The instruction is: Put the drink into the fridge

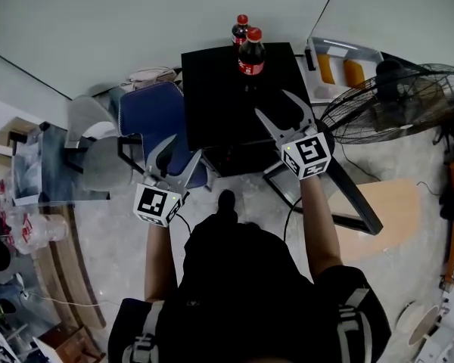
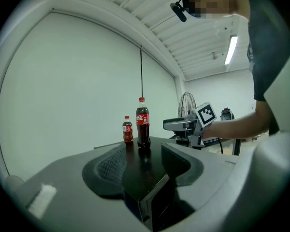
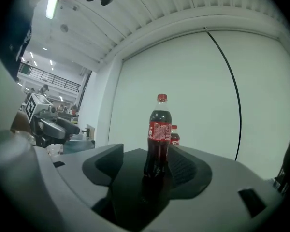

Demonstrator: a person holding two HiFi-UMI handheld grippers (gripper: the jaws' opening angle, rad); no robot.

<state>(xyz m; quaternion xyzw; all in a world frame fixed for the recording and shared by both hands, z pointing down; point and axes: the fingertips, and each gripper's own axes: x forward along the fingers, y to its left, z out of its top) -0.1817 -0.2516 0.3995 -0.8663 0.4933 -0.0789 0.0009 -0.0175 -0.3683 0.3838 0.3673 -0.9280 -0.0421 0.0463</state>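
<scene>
Lining up your right claw [image 1: 272, 103], jaws spread wide & empty, w/ the big cola bottle [image 1: 251, 51] atop the fridge [image 1: 212, 97]; left claw [image 1: 183, 146], also spread & bare, prob. kept free to get it opened.

Looks like a lab or workshop hall to me, definitely not someone's home. You've got plain white partition walls [image 1: 121, 29], a high ribbed ceiling [image 2: 135, 4] with strip lights [image 2: 230, 50], and a railed upper gallery [image 3: 50, 80] way off in the back. The floor [image 1: 113, 248] is pale and hard, with a loose cable [image 1: 60, 302] trailing across it. There's also a big pedestal fan [image 1: 397, 100] and a blue chair [image 1: 155, 119] parked against the wall.
</scene>
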